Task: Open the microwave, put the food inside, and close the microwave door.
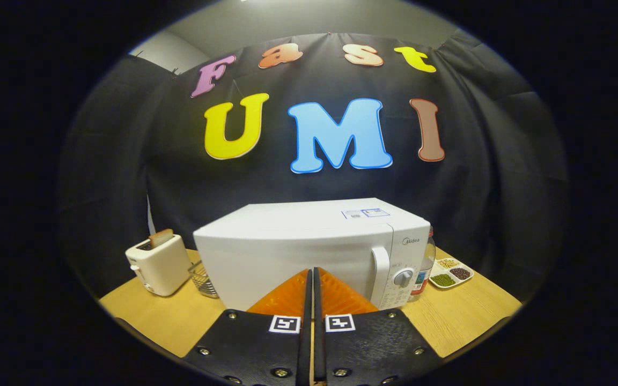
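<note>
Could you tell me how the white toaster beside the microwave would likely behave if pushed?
The white boxy toaster looks light, so it would probably slide on the smooth wooden table. Pushed high, it might tip. The shut tool is not near it.

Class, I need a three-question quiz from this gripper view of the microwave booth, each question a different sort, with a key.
1. True or false: the microwave door is open.
2. Multiple choice: what stands at the handle side of the microwave? A) toaster B) bottle C) wire basket
3. Fill in: the gripper fingers are ___, with nothing between them.

Key:
1. False; the door is closed.
2. B, the bottle; the toaster and wire basket stand at the other side.
3. Shut.
</note>
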Motion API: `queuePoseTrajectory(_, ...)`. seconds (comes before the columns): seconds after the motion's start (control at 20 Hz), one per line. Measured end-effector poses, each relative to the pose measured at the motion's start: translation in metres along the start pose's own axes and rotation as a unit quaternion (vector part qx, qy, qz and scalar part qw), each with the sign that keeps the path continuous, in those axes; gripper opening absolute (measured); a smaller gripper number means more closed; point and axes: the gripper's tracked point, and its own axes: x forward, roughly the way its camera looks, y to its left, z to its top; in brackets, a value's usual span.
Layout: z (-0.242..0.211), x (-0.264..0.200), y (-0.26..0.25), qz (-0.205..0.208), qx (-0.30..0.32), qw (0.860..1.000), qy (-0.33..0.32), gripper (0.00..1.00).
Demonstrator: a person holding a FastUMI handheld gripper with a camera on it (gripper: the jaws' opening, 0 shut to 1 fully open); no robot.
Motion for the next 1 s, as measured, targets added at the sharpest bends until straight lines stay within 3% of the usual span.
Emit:
queuePoseTrajectory(0.1, 0.024, -0.025, 0.013, 0.018, 0.017, 1.0, 0.005, 0.03)
queuePoseTrajectory(0.3, 0.074, -0.067, 0.026, 0.011, 0.003, 1.0, -0.023, 0.03)
queuePoseTrajectory(1.0, 0.169, -0.165, 0.077, 0.008, -0.017, 0.994, -0.11, 0.03)
